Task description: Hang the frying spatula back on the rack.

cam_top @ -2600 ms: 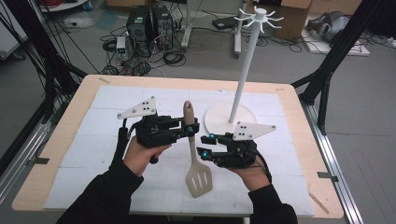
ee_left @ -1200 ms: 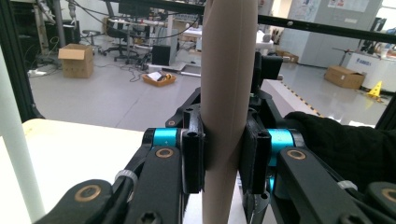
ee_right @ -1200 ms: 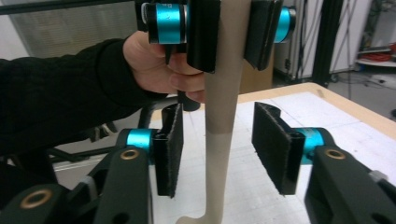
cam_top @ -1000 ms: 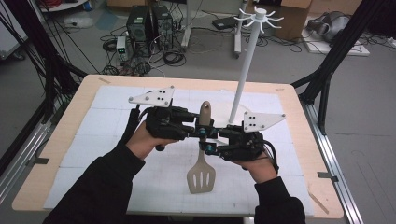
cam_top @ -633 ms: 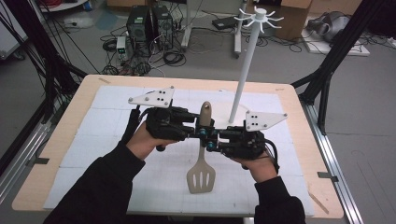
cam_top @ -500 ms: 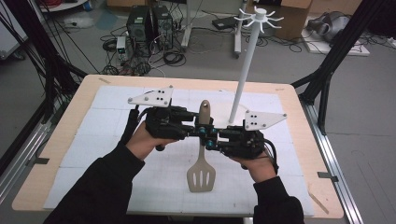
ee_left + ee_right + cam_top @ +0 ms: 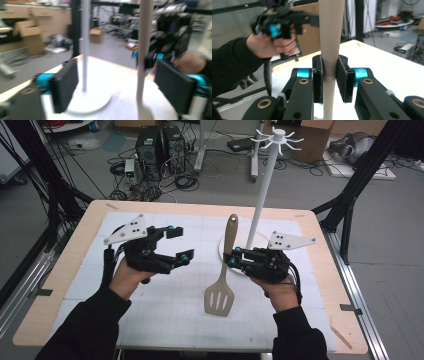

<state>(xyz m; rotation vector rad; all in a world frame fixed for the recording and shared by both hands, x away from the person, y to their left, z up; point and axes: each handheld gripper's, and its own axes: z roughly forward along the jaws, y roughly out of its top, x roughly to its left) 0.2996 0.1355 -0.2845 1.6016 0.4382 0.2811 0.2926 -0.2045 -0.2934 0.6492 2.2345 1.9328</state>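
Just behind the right gripper [image 7: 235, 256] stands a white hook stand [image 7: 263, 185], its round base [image 7: 226, 247] on the white table mat [image 7: 165, 305] and its thin pole rising to a crown of small hooks well above both hands. The base lies partly under this gripper, and the pole sits close beside the handle it holds, so the stand crowds the space on its far side. In the left gripper view, which is blurred, the same pole [image 7: 85, 45] and base appear between the black jaws, seemingly farther off than the handle. The right gripper is clamped on a beige slotted spatula [image 7: 223, 272]: in the right gripper view [image 7: 329, 77] its two ribbed pads press on either side of the flat handle [image 7: 331, 37]. The spatula hangs roughly upright with a slight tilt, handle tip above the jaws and the slotted blade [image 7: 219, 298] below them, over the mat. It looks matte, pale tan and one piece. The left gripper [image 7: 177, 245] stands well to the spatula's left with its jaws having just been opening, now wide apart and pressing on nothing; the handle [image 7: 144, 50] shows between them only in line of sight.
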